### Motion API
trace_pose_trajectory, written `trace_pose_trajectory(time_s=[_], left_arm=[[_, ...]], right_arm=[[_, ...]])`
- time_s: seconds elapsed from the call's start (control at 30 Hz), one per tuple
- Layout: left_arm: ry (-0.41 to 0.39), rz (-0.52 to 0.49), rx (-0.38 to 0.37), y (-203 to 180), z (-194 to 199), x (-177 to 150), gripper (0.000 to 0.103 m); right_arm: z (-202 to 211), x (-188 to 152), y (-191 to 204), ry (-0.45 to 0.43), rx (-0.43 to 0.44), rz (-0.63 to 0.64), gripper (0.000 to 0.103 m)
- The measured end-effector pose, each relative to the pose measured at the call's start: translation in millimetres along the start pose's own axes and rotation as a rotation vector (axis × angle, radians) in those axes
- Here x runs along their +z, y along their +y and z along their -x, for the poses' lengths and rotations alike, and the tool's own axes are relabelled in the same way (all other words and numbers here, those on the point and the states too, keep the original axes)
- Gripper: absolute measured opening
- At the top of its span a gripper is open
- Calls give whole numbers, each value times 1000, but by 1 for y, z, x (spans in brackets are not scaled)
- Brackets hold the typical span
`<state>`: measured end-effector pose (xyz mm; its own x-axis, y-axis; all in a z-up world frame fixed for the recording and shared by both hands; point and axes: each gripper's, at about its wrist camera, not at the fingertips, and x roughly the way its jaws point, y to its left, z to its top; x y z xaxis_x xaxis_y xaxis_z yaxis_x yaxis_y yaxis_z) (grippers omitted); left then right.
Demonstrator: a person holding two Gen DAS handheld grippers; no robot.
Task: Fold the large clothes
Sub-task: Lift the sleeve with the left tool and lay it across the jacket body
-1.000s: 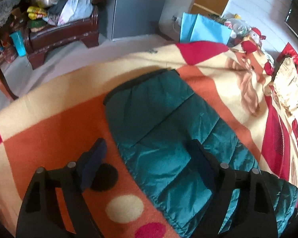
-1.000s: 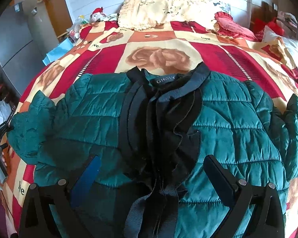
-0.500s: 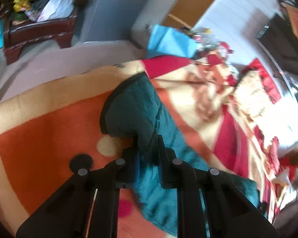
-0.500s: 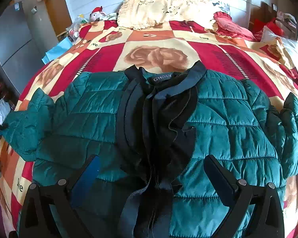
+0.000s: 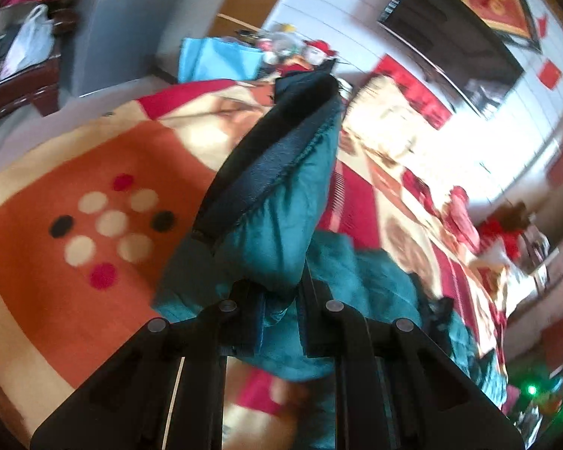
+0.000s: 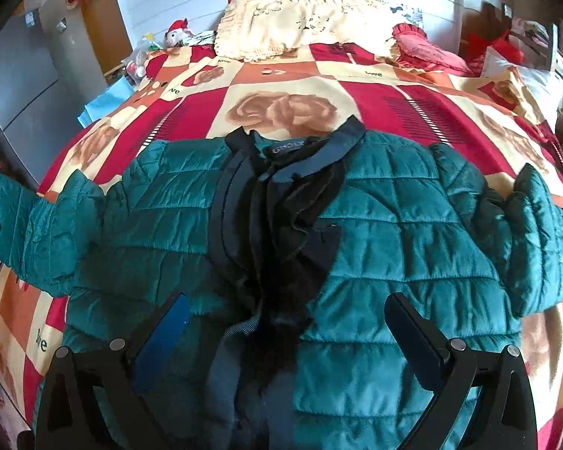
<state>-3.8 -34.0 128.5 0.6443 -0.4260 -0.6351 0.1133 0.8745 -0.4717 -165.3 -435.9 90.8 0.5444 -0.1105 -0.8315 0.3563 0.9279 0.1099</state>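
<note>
A teal quilted jacket [image 6: 394, 232] with a black lining and open front lies spread on the bed, collar toward the pillows. My left gripper [image 5: 281, 300] is shut on the jacket's left sleeve [image 5: 277, 225] near its black cuff [image 5: 277, 150] and holds it lifted off the blanket. The lifted sleeve also shows at the left edge of the right wrist view [image 6: 22, 232]. My right gripper [image 6: 285, 322] is open and empty, hovering over the jacket's lower front, one finger on either side of the opening.
The bed carries a red, orange and cream patterned blanket [image 6: 281, 82]. A cream pillow [image 6: 304, 26] and a red cushion [image 6: 428, 48] lie at the head. A grey cabinet [image 6: 15, 86] and a wooden bench with bags [image 5: 15, 71] stand at the left.
My left gripper closed on the left sleeve and lifted it off the blanket, swinging toward the jacket body. My right gripper stayed open over the jacket front.
</note>
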Motion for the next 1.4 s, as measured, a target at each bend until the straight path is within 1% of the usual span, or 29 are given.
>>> trace_pose_trajectory(time_s=[0.13,0.33,0.47,0.6,0.87,1.07,1.23,1.4], left_arm=[[55,-77,-68,-47,3,-22,13],[116,-167,-135,-108,-1,-53,13],[153,-213,-165,-143,-9,-77,13],[188,-276,-171,-176,-22,-100,13],[283,-344,-165,-211,-57,-142,13],[348,-356,-154,-228,-82,-170,13],[363,-381,-130,-238,-95,-185,13],[366,-403,-110,-246,-104,-195,13]], right_arm=[[10,-5,-14,-10,-7,-21,103],[21,-11,-34,-16,-11,-58,103],[28,-16,-47,-24,-15,-72,103],[31,-20,-61,-24,-27,-86,103],[30,-28,-87,-15,-42,-125,103],[33,-28,-100,-36,-103,-102,103],[26,-26,-123,-20,-135,-145,103],[8,-25,-141,15,-165,-173,103]])
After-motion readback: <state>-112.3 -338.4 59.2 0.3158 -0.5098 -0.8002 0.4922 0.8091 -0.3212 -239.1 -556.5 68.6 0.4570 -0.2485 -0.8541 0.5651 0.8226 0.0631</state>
